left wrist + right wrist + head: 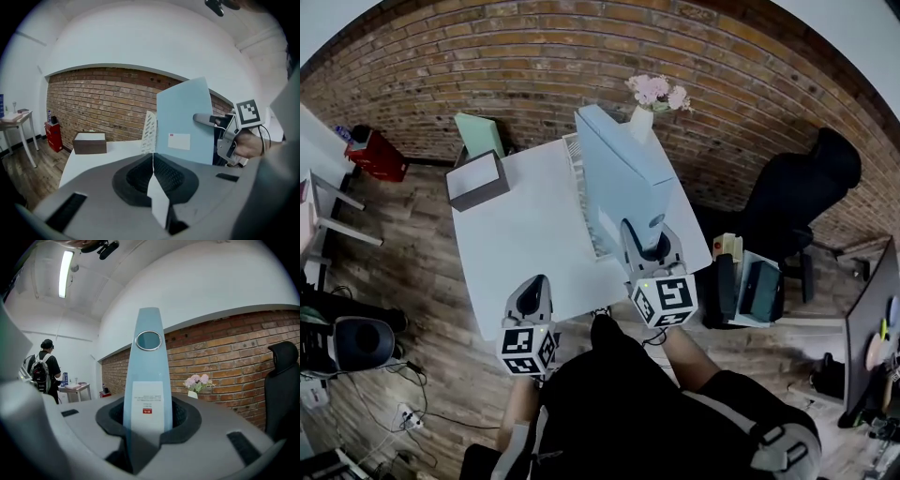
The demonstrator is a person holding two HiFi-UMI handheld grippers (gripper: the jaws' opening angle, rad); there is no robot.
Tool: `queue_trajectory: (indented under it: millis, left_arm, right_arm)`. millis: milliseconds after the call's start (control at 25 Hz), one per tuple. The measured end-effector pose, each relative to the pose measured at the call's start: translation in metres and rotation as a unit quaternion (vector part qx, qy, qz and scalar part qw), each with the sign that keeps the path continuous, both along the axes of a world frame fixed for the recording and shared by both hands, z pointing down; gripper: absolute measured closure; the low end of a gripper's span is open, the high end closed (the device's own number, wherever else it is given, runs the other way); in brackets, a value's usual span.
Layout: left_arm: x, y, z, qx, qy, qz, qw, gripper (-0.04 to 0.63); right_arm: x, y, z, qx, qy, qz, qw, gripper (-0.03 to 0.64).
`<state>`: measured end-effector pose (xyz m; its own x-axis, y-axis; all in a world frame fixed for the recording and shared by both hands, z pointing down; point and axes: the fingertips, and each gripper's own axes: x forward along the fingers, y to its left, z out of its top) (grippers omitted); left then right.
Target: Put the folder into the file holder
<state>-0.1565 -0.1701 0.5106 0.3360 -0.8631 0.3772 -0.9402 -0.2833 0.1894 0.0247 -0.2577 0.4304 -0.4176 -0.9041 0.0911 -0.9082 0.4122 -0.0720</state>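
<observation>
The folder (623, 173) is not in the file holder (149, 133) yet. I have it off the worktop (516, 234), standing on edge in the middle of the head view, so picking it up is done. As I judge it, what is left is to line it up with a slot, lower it in and let go.

My right gripper (645, 246) has its jaws clamped on the folder's narrow spine. In the right gripper view the pale blue spine runs straight up the centre of the frame from between them, with its white label just above the jaws and the ring hole higher up.

My left gripper (532, 292) sits at the lower left of the head view, near the worktop's front edge. Its jaws are together with nothing between them. From its own view the folder's broad face fills the centre right, well ahead of these jaws and clear of them.

The white perforated holder stands on the worktop just left of the folder in the left gripper view, its edge partly hidden behind the blue cover. I cannot tell whether the two touch.
</observation>
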Motion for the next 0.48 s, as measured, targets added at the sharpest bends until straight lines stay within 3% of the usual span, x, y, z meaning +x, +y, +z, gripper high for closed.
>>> queue_trajectory:
  millis: [480]
  left_arm:
    - [0.009,-0.036,0.014,-0.023,-0.008,-0.013,0.9996,0.572]
  right_arm:
    - [-0.011,-0.035,0.026,-0.023,0.003,-0.02,1.0,0.459]
